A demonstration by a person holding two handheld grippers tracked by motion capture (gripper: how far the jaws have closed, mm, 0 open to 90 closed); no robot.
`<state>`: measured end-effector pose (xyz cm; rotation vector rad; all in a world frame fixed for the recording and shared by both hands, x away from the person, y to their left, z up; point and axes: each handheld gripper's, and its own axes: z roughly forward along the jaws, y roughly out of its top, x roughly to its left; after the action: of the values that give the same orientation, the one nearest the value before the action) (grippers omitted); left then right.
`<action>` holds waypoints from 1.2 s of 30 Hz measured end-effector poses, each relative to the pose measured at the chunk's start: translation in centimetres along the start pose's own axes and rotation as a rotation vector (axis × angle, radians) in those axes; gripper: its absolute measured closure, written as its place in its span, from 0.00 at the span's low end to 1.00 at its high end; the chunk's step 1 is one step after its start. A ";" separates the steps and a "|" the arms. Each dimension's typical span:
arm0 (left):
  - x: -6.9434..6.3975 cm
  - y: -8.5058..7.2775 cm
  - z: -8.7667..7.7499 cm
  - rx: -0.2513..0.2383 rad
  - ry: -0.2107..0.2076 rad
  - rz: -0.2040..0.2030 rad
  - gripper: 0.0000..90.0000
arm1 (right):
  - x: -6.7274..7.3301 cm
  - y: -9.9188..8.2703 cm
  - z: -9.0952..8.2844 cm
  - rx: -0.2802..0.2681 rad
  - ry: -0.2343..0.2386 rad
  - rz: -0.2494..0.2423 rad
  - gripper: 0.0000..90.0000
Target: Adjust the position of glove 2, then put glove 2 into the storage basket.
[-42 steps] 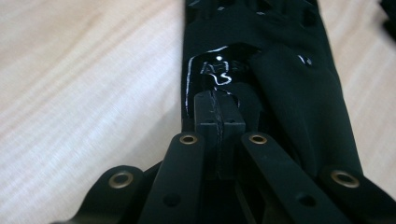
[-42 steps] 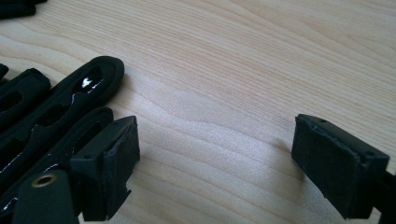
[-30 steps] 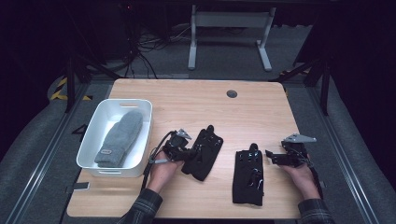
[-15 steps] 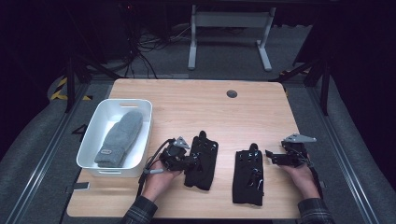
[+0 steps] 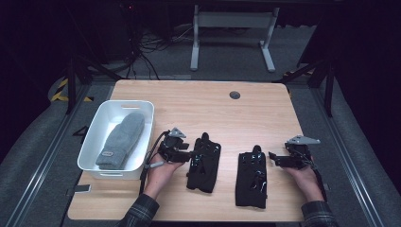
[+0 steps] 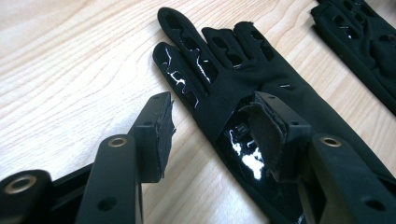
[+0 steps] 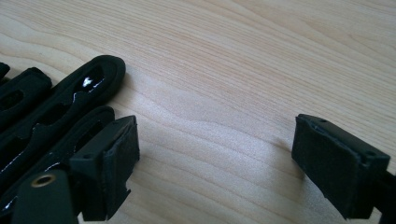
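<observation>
Two black gloves (image 5: 203,161) lie on a pale wooden table (image 5: 198,106); dark room; both grippers' jaws spread.

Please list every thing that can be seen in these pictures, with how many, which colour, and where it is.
table: 1, light wood, centre of the high view.
bin: 1, white, left part of the table.
mitten: 1, grey, lying inside the bin.
left glove: 1, black with shiny patches, flat on the table right of the bin.
right glove: 1, black, flat on the table beside the other glove.
grommet: 1, dark, far edge of the table.
desk frame: 1, grey, on the floor behind the table.
left gripper: 1, black, open at the left glove's edge.
right gripper: 1, black, open beside the right glove.
sleeves: 2, plaid, bottom edge.
</observation>
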<state>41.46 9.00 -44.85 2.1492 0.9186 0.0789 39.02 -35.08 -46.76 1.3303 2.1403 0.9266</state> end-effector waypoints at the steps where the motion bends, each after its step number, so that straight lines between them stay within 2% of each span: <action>1: 0.0 -0.1 0.3 0.010 0.006 0.004 0.56 | 0.0 0.0 0.0 0.000 0.000 0.000 0.17; 4: -0.2 -0.2 0.7 0.022 0.001 0.002 0.57 | 0.0 0.0 0.0 0.000 0.001 -0.001 0.17; 8: -0.4 -0.3 1.1 0.053 0.028 0.024 0.59 | 0.0 0.0 0.0 0.000 0.001 -0.001 0.17; 11: -0.6 -0.6 1.3 0.056 0.042 0.039 0.63 | 0.0 0.0 0.0 0.000 0.001 -0.001 0.17; 14: -0.9 -0.7 1.4 0.062 0.044 0.048 0.73 | 0.0 0.0 0.0 0.000 0.000 -0.002 0.17; 15: -1.0 -0.8 1.4 0.063 0.028 0.044 0.80 | 0.0 0.0 0.0 0.000 0.000 -0.002 0.17; 18: -0.9 -0.8 1.4 0.062 0.019 0.031 0.90 | 0.0 0.0 0.0 0.000 0.000 -0.002 0.17; 22: -0.9 -0.9 1.4 0.051 0.010 0.007 0.96 | 0.0 0.0 0.0 0.000 0.000 -0.003 0.17; 27: -0.4 -0.9 1.1 0.020 -0.035 -0.056 0.97 | 0.1 0.0 -0.1 0.000 0.006 -0.009 0.18; 31: -0.3 -0.5 0.6 -0.004 -0.061 -0.067 0.97 | 0.2 0.1 -0.7 -0.004 0.036 -0.017 0.34; 35: -0.3 -0.3 0.3 -0.030 -0.101 -0.082 0.97 | 0.8 0.2 -2.2 -0.014 0.105 -0.045 0.63; 36: -0.4 -0.3 0.1 -0.034 -0.107 -0.081 0.97 | 1.1 0.2 -2.5 -0.012 0.135 -0.057 0.70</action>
<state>41.06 8.79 -45.07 2.0617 0.9342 -0.0604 36.94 -34.84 -44.97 1.2261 2.2566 1.0312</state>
